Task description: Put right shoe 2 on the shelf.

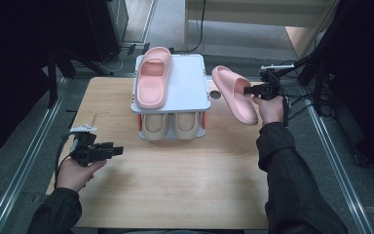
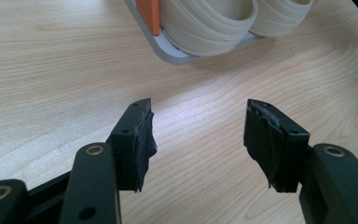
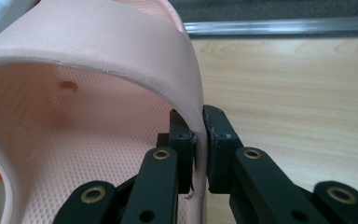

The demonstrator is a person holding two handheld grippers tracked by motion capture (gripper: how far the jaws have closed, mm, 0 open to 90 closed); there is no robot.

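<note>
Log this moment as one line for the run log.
right gripper: shut on pink slipper, held beside rack | left gripper: open, over table | second pink slipper: on top shelf

Right gripper [image 1: 247, 90] apparently clamps raised pink slipper [image 1: 233, 93].

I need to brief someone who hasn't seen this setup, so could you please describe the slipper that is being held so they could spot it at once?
Start at the two-tier grey rack at the table's far edge. Just right of it, a pink slipper hangs in the air, its strap pinched by the right gripper. Its twin lies on the rack's top; the beige pair sits below.

Dark sleeves [image 1: 292, 185]; black grippers with brass-ringed screw holes.
</note>
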